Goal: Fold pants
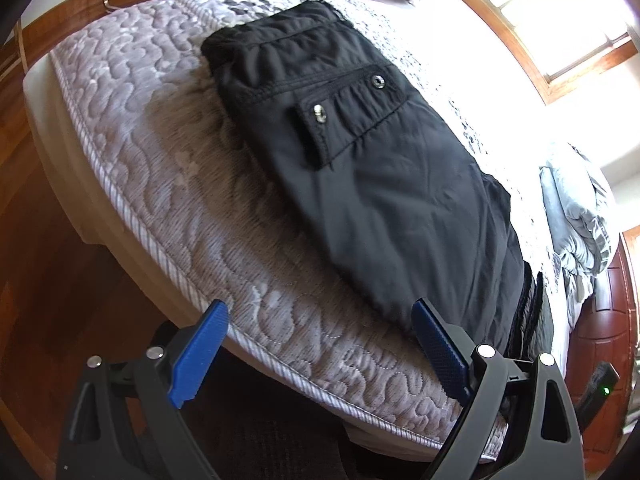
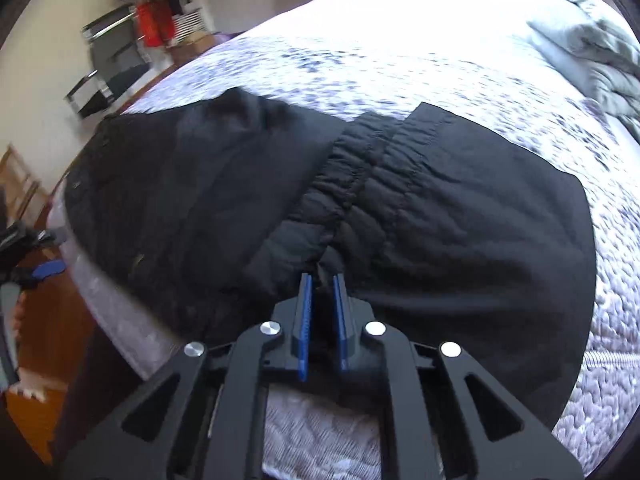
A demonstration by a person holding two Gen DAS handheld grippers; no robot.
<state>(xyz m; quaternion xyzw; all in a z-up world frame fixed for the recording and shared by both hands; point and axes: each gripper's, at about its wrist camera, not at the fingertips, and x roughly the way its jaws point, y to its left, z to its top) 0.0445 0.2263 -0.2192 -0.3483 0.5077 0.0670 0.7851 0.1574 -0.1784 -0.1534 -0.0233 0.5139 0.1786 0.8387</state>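
Black pants [image 1: 360, 152] lie on a quilted mattress [image 1: 168, 184], folded over themselves, with a snap pocket flap facing up. My left gripper [image 1: 320, 312] is open and empty, hovering at the mattress edge beside the near end of the pants. In the right wrist view the pants [image 2: 460, 216] spread wide, with the gathered elastic waistband running toward me. My right gripper [image 2: 322, 280] is shut on the pants fabric at the near end of the waistband, lifting it slightly.
A crumpled grey blanket [image 2: 592, 48] lies at the far right of the bed. Wooden floor [image 1: 60, 280] surrounds the bed. A chrome-and-black rack [image 2: 108, 64] and red items stand by the wall. A bright window [image 1: 552, 32] is behind the bed.
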